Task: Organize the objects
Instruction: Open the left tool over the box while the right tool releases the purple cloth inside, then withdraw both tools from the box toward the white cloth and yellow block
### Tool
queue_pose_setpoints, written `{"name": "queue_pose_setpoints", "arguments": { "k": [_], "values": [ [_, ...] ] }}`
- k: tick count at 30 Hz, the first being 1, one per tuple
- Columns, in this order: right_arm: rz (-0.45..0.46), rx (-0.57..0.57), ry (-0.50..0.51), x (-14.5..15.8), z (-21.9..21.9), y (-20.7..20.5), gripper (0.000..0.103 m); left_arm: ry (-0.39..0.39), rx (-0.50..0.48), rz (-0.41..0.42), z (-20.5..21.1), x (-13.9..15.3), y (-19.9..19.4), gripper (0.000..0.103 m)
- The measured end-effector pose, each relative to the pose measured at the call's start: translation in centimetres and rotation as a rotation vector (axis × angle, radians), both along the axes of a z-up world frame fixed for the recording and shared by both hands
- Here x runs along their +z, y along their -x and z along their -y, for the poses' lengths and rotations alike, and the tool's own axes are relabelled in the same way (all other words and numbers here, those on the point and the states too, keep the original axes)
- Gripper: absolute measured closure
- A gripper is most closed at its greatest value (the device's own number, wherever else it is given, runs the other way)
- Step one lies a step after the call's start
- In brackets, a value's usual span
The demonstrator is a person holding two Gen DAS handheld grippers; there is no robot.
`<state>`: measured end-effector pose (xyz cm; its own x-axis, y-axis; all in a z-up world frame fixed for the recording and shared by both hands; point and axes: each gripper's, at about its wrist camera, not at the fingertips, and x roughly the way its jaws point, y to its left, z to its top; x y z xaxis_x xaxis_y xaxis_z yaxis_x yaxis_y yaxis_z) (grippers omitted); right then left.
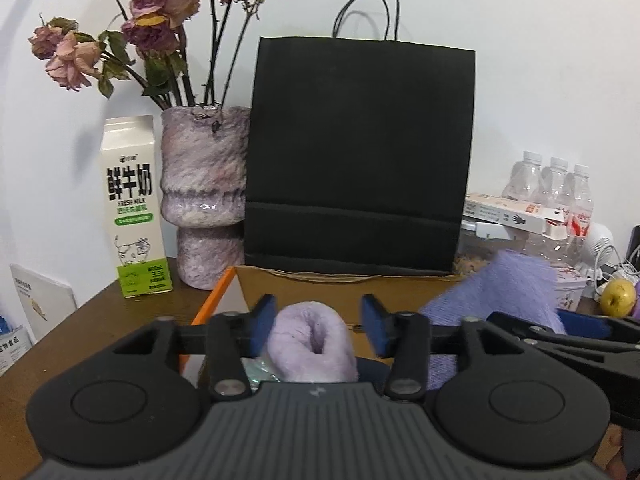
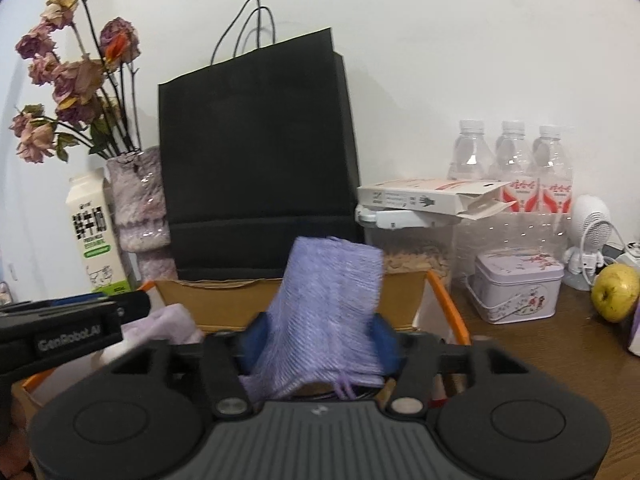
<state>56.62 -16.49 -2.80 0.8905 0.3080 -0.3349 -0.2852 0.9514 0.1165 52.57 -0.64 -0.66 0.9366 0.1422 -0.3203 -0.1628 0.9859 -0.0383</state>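
Soft even indoor light; fisheye bending edges, dark corners; slight blur.

Three clear plastic water bottles (image 2: 512, 168), one black paper bag (image 2: 256, 160), one white milk carton (image 1: 134, 208), one yellow-green apple (image 2: 614, 292).

The purple cloth (image 2: 328, 312) is motion-blurred, and its lower end is hidden behind the right claw (image 2: 320, 340). The box (image 1: 304, 284) interior is mostly covered. The flowers (image 2: 68, 68) beside the bag (image 2: 256, 160) are cut off at the top.
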Motion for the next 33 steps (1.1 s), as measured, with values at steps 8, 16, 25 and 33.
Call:
{"name": "queue_pose_setpoints", "arguments": {
  "k": [8, 16, 25, 33],
  "values": [
    [0.002, -0.058, 0.001, -0.3, 0.5, -0.2, 0.0, 0.005, 0.082, 0.039, -0.8, 0.5, 0.5, 0.0],
    [0.014, -0.055, 0.005, -0.2, 0.3, 0.2, 0.0, 0.012, 0.129, 0.021, -2.2, 1.2, 1.6, 0.0],
    [0.037, -0.05, 0.01, 0.1, -0.2, 1.5, 0.0, -0.005, 0.128, 0.03, -4.1, 1.7, 3.8, 0.0],
    [0.076, -0.033, 0.044, 0.3, -1.6, 3.3, 0.0, 0.073, 0.142, 0.037, -6.5, 1.1, 4.8, 0.0]
  ]
}}
